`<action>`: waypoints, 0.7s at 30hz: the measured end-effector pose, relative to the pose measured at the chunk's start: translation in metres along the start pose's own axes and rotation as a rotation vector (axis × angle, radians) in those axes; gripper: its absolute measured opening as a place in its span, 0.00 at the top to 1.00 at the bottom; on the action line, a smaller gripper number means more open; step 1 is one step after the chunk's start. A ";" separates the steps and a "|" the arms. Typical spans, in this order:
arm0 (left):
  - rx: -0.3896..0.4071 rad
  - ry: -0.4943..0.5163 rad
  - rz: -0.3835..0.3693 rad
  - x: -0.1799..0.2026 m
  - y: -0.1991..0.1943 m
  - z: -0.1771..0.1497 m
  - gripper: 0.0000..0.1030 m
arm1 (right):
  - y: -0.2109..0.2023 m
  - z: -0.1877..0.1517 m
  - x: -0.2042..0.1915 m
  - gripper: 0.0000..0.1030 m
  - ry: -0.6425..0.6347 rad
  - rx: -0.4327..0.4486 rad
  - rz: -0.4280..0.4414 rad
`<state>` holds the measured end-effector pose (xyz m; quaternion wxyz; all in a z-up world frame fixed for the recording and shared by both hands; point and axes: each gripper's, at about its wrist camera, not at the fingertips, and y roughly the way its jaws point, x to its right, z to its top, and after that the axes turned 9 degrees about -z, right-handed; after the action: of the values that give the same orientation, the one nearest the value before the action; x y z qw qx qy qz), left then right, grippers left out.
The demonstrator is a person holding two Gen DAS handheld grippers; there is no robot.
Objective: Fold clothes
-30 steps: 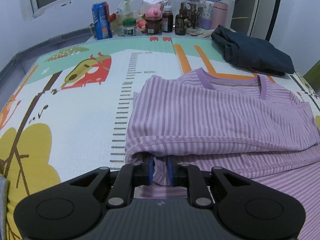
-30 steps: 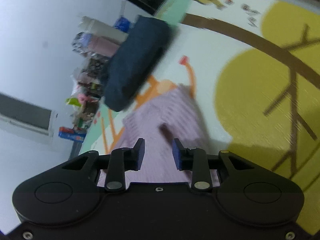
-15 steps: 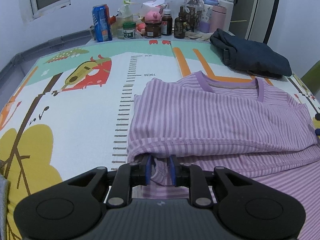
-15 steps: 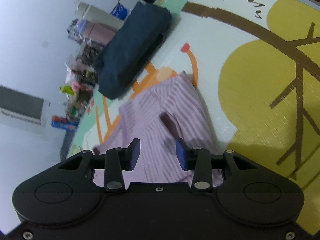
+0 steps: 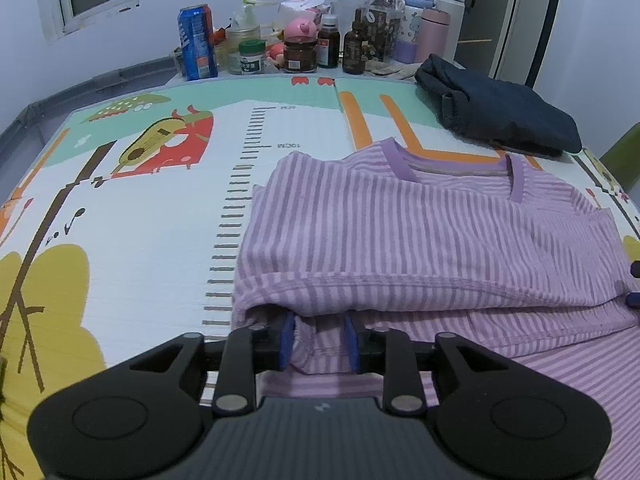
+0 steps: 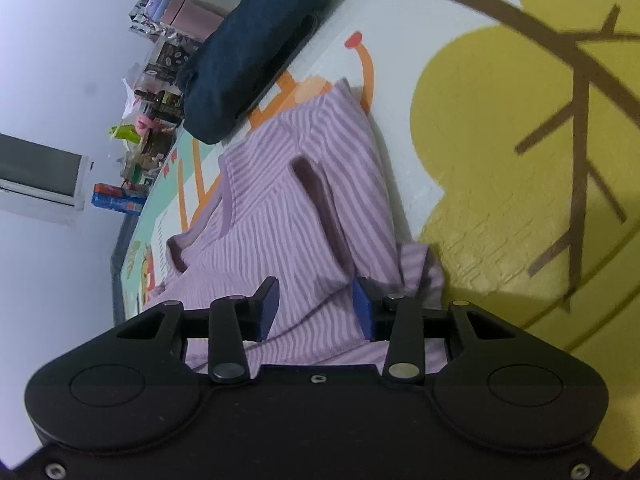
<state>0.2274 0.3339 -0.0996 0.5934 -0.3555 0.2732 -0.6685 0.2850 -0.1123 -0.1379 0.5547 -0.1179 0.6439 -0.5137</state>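
Shirt: a lilac-and-white striped knit T-shirt (image 5: 420, 232) with a plain purple neckband lies on the printed foam play mat (image 5: 132, 216), its lower part doubled up over the body so the stitched hem runs across the near side.
Landmark: every place below is given from this striped shirt.
Left gripper: the black two-finger left gripper (image 5: 318, 342) with blue pads sits at the shirt's near left corner, tucked under the folded hem; its jaws are opening, and a small bunch of striped cloth still hangs between them, the pads no longer squeezing it.
Right gripper: the black two-finger right gripper (image 6: 316, 310) sits at the shirt's near right edge, beside the sleeve; its jaws stand apart over a ridge of the cloth, with a clear gap on each side, so nothing is clamped.
Sleeve: in the right wrist view the sleeve opening shows as a dark slot just beyond the right gripper.
Dark garment: a folded navy-blue cloth bundle (image 5: 496, 116) rests on the mat beyond the shirt's collar, to the right, near but apart from it.
Clutter: beyond the collar, at the mat's far edge, stand a blue drink can (image 5: 197, 42), brown glass bottles (image 5: 354, 46), a pink tumbler (image 5: 432, 34) and other jars.
Mat print: a ruler scale runs just left of the shirt; a yellow tree shape lies further left.
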 end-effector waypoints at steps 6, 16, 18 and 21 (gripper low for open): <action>0.004 -0.007 0.010 0.004 0.003 -0.002 0.64 | 0.015 -0.001 0.003 0.60 0.076 0.025 0.056; -0.003 -0.012 0.020 0.004 0.004 -0.005 0.61 | 0.025 -0.007 -0.007 0.95 0.114 0.132 0.035; -0.004 -0.010 0.023 0.004 0.005 -0.005 0.60 | 0.023 -0.010 -0.006 0.95 0.135 0.149 0.052; -0.009 -0.004 0.030 0.004 0.006 -0.005 0.60 | 0.014 -0.012 -0.009 0.96 0.126 0.187 0.076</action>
<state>0.2272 0.3284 -0.1070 0.6021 -0.3554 0.2805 -0.6576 0.2840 -0.0935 -0.1455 0.5406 -0.0087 0.6309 -0.5565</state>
